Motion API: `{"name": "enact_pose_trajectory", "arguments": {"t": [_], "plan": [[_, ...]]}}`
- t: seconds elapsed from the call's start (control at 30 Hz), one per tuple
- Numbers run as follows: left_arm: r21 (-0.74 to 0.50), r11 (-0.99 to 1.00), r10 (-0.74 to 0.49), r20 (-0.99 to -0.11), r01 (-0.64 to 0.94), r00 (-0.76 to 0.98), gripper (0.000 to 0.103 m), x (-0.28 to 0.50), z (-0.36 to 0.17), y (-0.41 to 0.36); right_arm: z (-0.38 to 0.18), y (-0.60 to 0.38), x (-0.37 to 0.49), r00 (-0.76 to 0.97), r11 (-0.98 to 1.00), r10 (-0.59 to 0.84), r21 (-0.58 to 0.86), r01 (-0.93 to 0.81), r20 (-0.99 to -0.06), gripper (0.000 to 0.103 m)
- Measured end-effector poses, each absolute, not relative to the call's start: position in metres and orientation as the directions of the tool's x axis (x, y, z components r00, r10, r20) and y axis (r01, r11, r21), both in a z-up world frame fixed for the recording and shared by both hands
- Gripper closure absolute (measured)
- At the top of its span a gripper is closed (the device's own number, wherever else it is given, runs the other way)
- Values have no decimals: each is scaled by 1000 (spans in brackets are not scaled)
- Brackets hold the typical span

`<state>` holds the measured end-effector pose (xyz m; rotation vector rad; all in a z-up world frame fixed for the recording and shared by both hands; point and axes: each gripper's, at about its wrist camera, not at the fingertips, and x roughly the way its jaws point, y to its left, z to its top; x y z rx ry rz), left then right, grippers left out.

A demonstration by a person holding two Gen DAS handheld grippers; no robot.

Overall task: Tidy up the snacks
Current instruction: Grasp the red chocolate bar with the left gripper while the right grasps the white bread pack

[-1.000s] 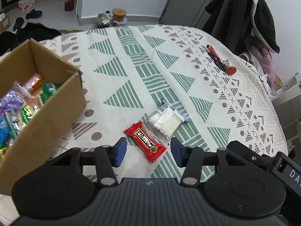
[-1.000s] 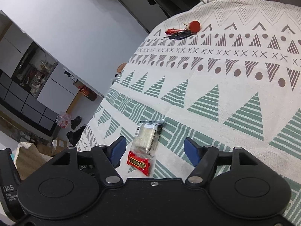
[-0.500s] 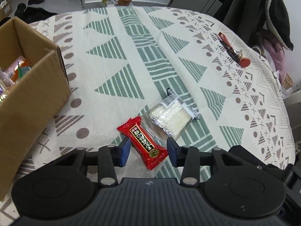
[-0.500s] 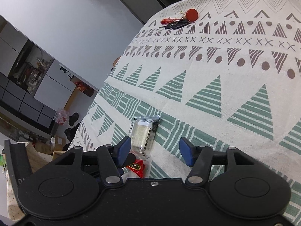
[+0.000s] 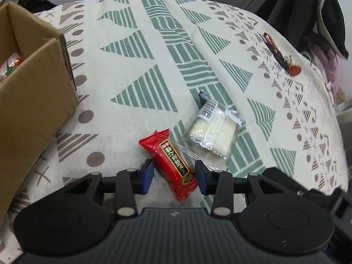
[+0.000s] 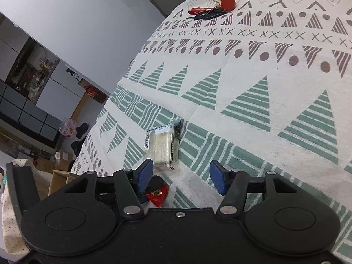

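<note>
A red snack bar lies on the patterned tablecloth, its near end between the blue pads of my left gripper, which stands open around it without clamping. Just beyond it lies a clear-wrapped white snack. The right wrist view shows the same white snack ahead of my open right gripper, closer to its left pad, and the tip of the red bar low down behind that pad. A cardboard box with several snacks inside stands at the left.
A bunch of keys with a red fob lies at the far right of the table, also seen as keys in the right wrist view. A chair draped with dark clothes stands beyond the table's right edge.
My left gripper has moved forward and down, bringing the red bar between its pads, and its jaws have narrowed. My right gripper has crept closer to the white snack.
</note>
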<state>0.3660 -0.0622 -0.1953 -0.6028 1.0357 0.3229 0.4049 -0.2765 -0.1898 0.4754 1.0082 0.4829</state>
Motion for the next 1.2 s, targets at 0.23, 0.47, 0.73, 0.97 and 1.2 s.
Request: {"name": "enact_pose_trajectory", "arguments": {"t": [0.23,0.47,0.73,0.97,1.2], "plan": [[-326,802,-47,-870,-501,490,88,362,-194,-47,-194,-265,404,442,813,570,555,-177,-693,46],[-316,825,-29,-852,-469,523,89,354,-180,-31,-189,-248,402,468,820,564,530,-217,-680,45],[-328,854,-45,-820,-404,571,89,363,-160,-22,-187,-231,405,501,837,540,496,-232,-677,45],[-340,868,-67,-803,-362,593,89,375,-151,-8,-193,-207,411,521,868,494,429,-249,-696,36],[-338,879,-90,-810,-336,580,89,392,-149,2,-197,-186,418,526,892,451,365,-266,-721,33]]}}
